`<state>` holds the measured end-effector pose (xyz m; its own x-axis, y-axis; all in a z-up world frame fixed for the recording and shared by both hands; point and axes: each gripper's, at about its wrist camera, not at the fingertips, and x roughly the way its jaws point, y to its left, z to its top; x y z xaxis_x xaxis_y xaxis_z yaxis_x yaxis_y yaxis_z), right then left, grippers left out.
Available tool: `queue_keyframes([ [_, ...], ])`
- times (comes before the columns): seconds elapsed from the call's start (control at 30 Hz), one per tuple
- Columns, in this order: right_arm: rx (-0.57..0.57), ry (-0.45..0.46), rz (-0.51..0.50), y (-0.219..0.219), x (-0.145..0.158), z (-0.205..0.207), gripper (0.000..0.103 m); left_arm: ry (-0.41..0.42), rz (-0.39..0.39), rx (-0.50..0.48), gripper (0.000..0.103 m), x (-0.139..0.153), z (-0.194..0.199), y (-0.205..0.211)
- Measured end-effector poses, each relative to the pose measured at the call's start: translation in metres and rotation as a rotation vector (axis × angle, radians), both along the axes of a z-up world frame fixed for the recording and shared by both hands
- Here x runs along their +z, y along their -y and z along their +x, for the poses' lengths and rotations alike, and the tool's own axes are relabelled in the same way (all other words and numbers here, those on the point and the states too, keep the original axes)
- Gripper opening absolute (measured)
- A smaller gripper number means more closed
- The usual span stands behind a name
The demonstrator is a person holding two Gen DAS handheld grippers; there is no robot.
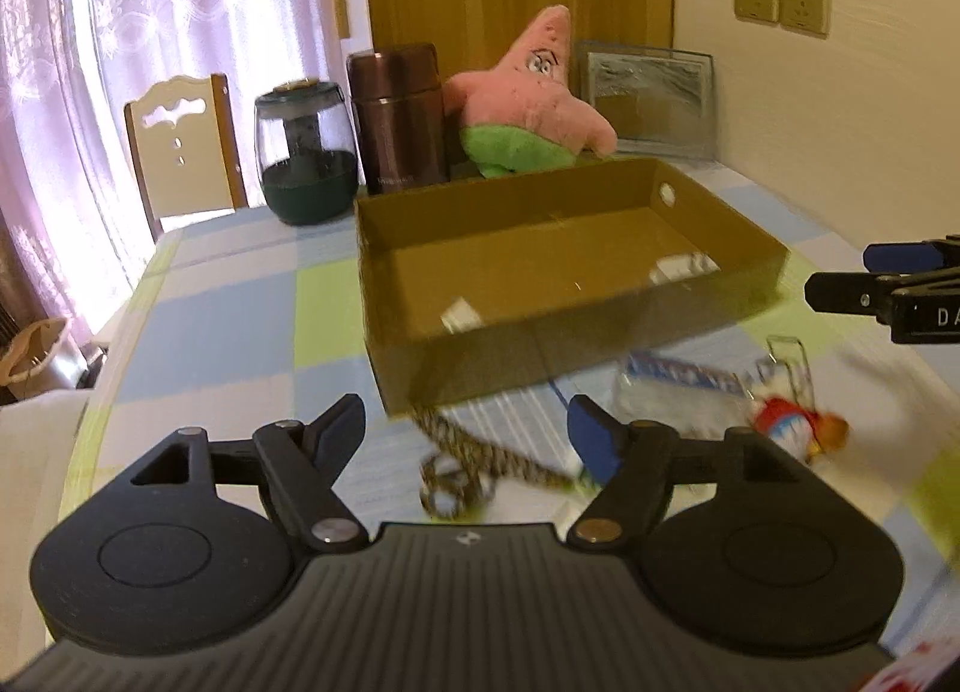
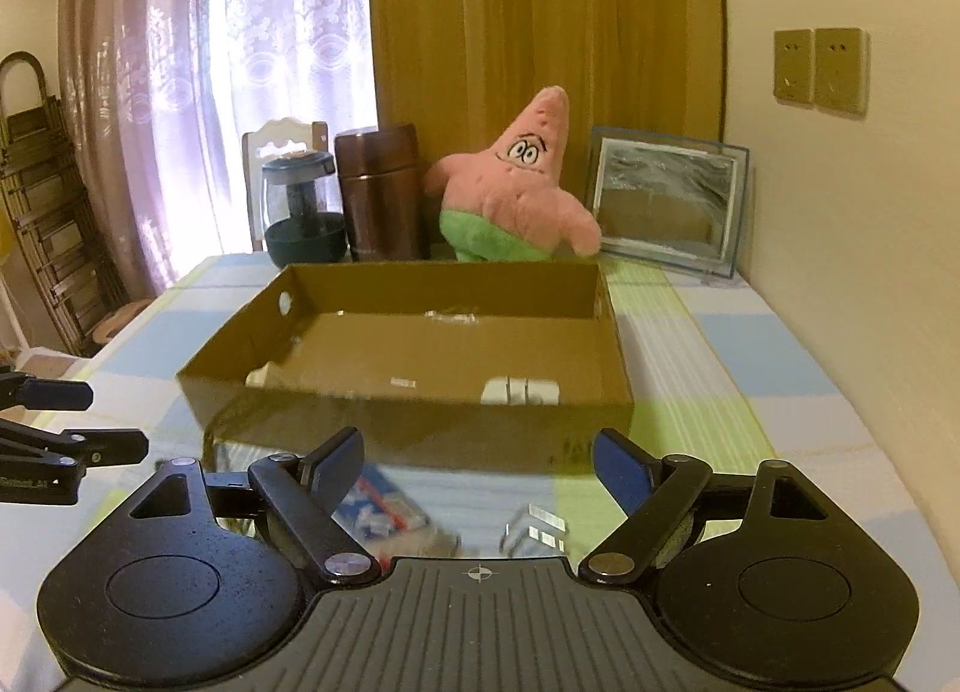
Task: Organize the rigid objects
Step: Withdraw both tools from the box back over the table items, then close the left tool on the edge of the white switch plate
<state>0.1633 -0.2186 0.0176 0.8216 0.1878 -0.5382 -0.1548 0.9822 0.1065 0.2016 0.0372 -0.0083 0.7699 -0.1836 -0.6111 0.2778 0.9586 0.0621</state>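
1. A pink star plush [image 2: 522,176] stood at the table's far end, flanked by a brown thermos [image 2: 379,191], a dark glass jar [image 2: 301,209] and a framed picture [image 2: 669,200] leaning on the wall.
2. A shallow cardboard box [image 1: 576,296] sat mid-table on the checked tablecloth [image 1: 228,320], between those things and both grippers.
3. Inside the box lay a few small white pieces: one [image 2: 521,391] against the near wall, another [image 2: 259,377] in the near left corner.
4. Before the box, loose on the cloth, lay a patterned cord [image 1: 456,464], a blurred clear packet [image 1: 678,392], a metal clip [image 1: 792,362] and a small red-and-orange figure [image 1: 798,428].
5. The left gripper [image 1: 467,428] was spread wide with nothing between its fingers, poised over the cord.
6. The right gripper [image 2: 478,467] also gaped wide and empty, above the packet and clip, just short of the box's near wall.
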Motion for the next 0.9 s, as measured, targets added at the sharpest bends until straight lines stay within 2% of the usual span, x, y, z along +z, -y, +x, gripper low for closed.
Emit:
queue_keyframes([
  [0.27, 0.041, -0.064, 0.032, -0.007, -0.016, -0.046, 0.081, -0.055, 0.023, -0.143, 0.083, -0.02, -0.041, 0.002],
  [0.33, 0.065, -0.068, 0.034, -0.012, -0.017, -0.052, 0.081, -0.06, 0.04, -0.198, 0.089, -0.026, -0.048, 0.005],
  [0.43, 0.095, -0.061, 0.023, -0.017, -0.019, -0.056, 0.081, -0.075, 0.065, -0.254, 0.093, -0.034, -0.053, 0.007],
  [0.7, 0.158, -0.074, 0.009, -0.028, -0.028, -0.051, 0.081, -0.119, 0.14, -0.395, 0.095, -0.051, -0.045, 0.012],
  [0.9, 0.206, -0.079, -0.035, -0.038, -0.035, -0.052, 0.081, -0.158, 0.145, -0.436, 0.095, -0.062, -0.034, 0.013],
])
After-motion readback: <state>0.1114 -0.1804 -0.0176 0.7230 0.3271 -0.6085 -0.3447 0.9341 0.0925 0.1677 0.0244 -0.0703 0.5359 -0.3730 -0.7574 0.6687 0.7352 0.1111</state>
